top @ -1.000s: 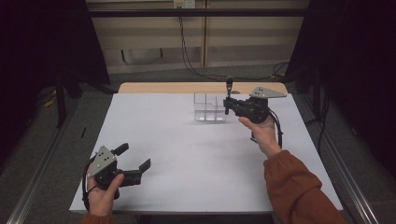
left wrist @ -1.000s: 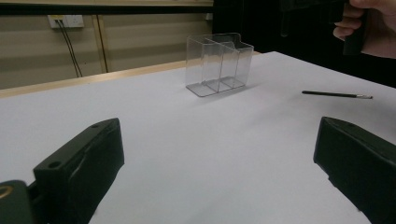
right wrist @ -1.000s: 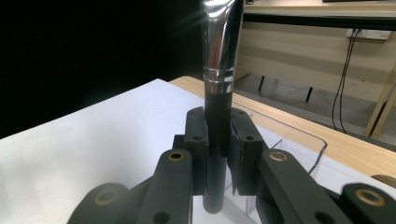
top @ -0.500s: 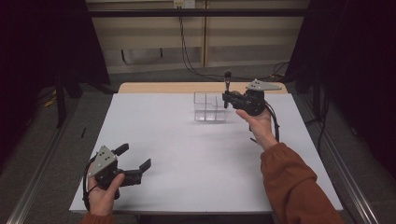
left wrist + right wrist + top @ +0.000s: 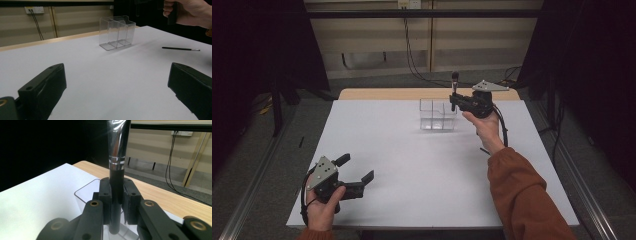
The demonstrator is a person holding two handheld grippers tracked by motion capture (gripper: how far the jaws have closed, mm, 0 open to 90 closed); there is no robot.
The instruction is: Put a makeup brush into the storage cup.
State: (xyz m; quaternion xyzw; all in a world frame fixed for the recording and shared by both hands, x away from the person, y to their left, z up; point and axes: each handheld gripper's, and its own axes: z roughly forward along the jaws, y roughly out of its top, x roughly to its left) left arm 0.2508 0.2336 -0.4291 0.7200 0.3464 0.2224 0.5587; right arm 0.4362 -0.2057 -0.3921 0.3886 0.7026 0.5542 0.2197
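Right gripper view: right gripper [image 5: 116, 195] pinches the brush [image 5: 117, 170] upright above the clear organizer [image 5: 438, 114], not yet lowered inside; left gripper [image 5: 357, 175] spread.

Upright black brush [image 5: 117, 182] over clear organizer [image 5: 438, 114]

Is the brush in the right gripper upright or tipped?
Upright: the black-handled makeup brush stands vertical between the right gripper's fingers, above the clear plastic organizer.

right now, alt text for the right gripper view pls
The right tongs are shut on the black handle of an upright makeup brush with a silver ferrule, just above a clear plastic organizer on the white table.
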